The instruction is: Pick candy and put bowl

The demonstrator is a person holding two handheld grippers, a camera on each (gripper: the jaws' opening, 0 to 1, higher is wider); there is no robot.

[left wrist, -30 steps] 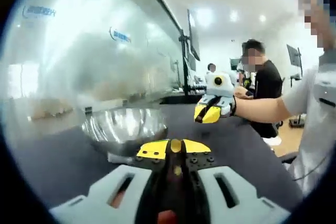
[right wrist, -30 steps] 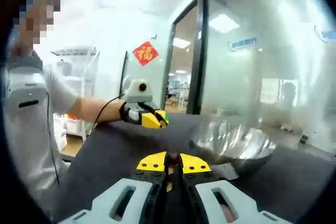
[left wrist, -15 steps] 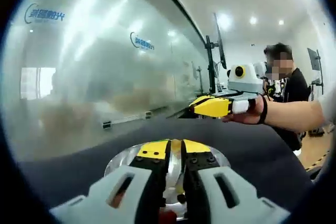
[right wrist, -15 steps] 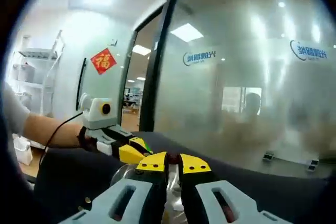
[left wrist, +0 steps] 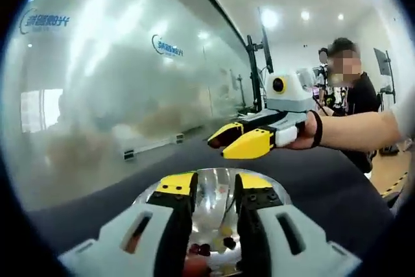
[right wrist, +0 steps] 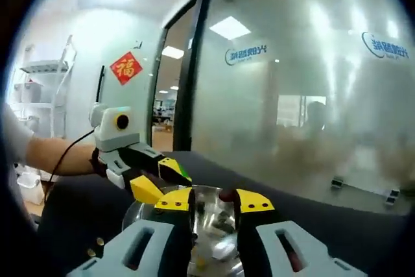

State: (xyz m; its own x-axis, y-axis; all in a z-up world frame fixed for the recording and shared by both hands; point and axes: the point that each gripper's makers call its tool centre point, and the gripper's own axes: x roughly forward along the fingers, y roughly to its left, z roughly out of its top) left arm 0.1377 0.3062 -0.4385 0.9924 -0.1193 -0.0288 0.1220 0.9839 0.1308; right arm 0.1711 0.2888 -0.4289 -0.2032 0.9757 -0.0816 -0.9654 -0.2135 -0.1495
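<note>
In the left gripper view, the left gripper [left wrist: 213, 189] rose from six o'clock with its yellow-tipped jaws parted and nothing between them. It pointed down into a shiny metal bowl [left wrist: 275, 192] on the dark tabletop [left wrist: 97, 186], likely so that anything let go would drop inside. Small pieces of candy [left wrist: 224, 230], dark and yellow, lay on the bowl's floor between the jaws. At two o'clock the right gripper [left wrist: 238, 139], held in a person's hand [left wrist: 305, 135], hung over the bowl's far rim, its jaws also apart. A frosted glass wall [left wrist: 104, 82] ran behind the tabletop.

In the right gripper view, the right gripper [right wrist: 214, 198] came up from six o'clock, jaws open, above the same bowl [right wrist: 139, 211]. A small dark red piece sat right at the inner tip of its right-hand jaw; whether it was candy I could not tell. Pale shapes lay in the bowl below. At nine o'clock the left gripper [right wrist: 161, 180] reached in over the rim, jaws spread. Both seemed placed for dropping candy.
</note>
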